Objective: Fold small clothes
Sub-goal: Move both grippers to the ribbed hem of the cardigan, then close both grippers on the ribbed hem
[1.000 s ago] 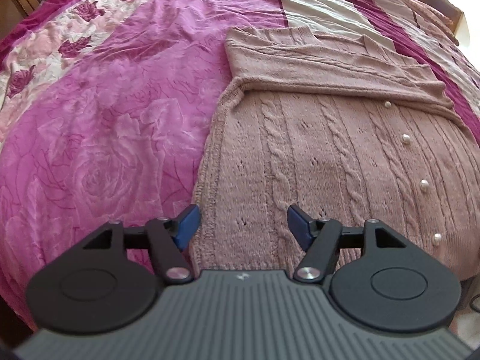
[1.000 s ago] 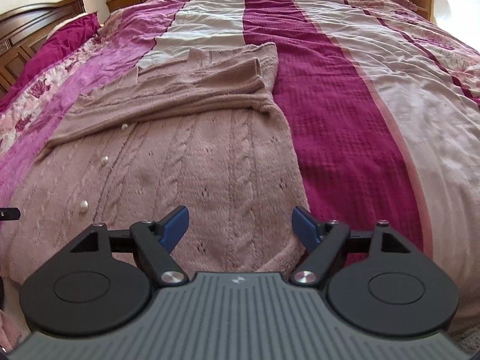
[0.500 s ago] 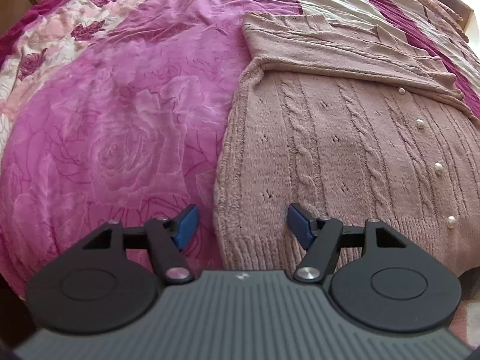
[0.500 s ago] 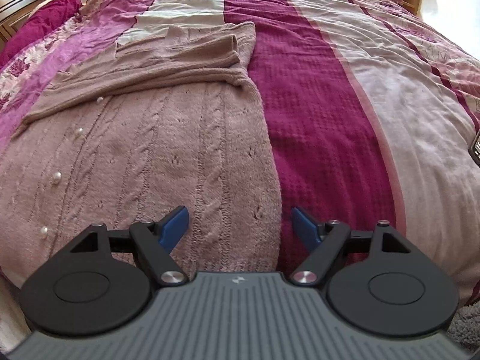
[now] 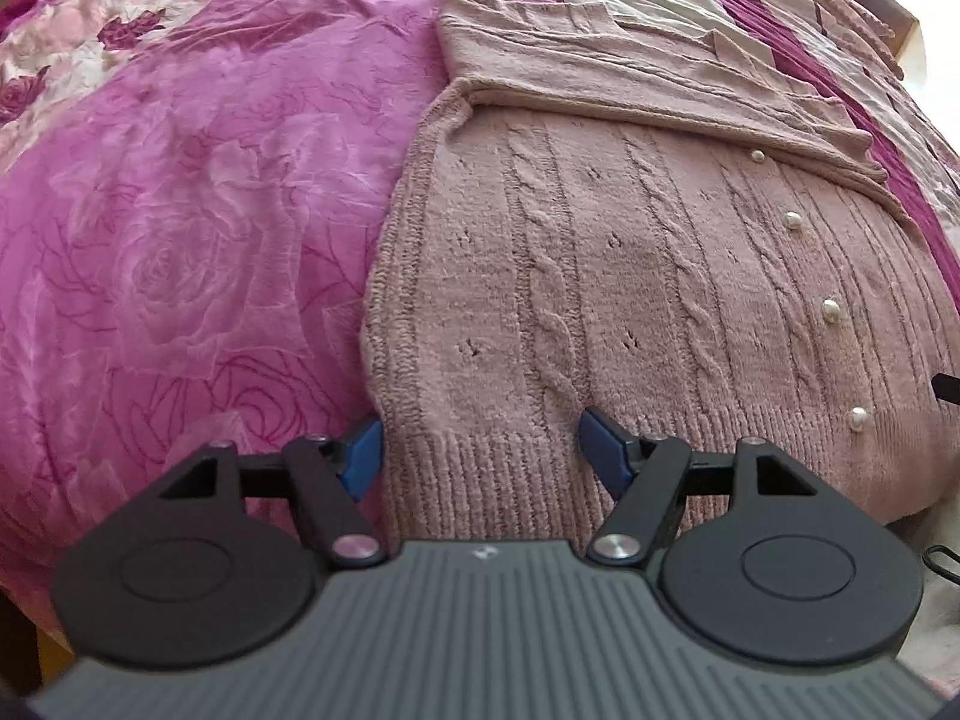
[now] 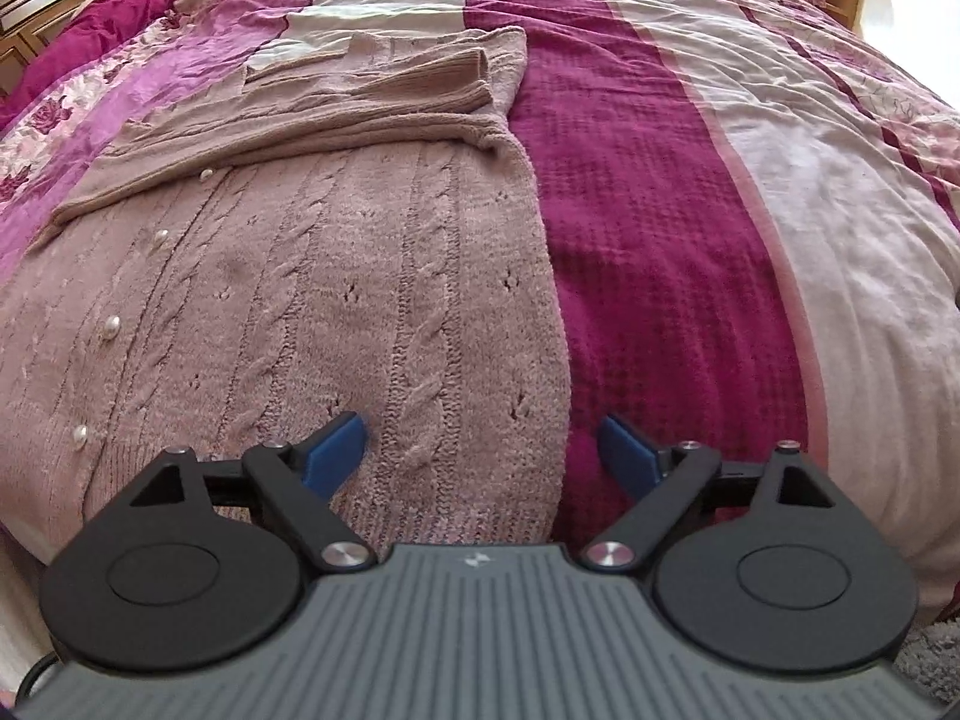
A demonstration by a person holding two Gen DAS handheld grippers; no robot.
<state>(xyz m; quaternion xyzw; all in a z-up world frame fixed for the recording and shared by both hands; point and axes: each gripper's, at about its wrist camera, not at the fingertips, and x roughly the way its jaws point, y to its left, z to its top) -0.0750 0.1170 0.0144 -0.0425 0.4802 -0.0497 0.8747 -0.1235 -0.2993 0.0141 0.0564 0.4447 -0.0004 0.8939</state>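
A dusty-pink cable-knit cardigan (pearl buttons, sleeves folded across) lies flat on the pink-striped bed, with the left gripper and right gripper spread at its hem corners, the right's fingers just widening.

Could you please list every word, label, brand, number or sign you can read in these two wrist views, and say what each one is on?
No readable words or numbers in either view.
Left claw: a small pale emblem on its ribbed grey body, too small to read.
Right claw: the same kind of small emblem on its body, also unreadable.
Pink cardigan and bedspread: no tag, label or print with text shows.
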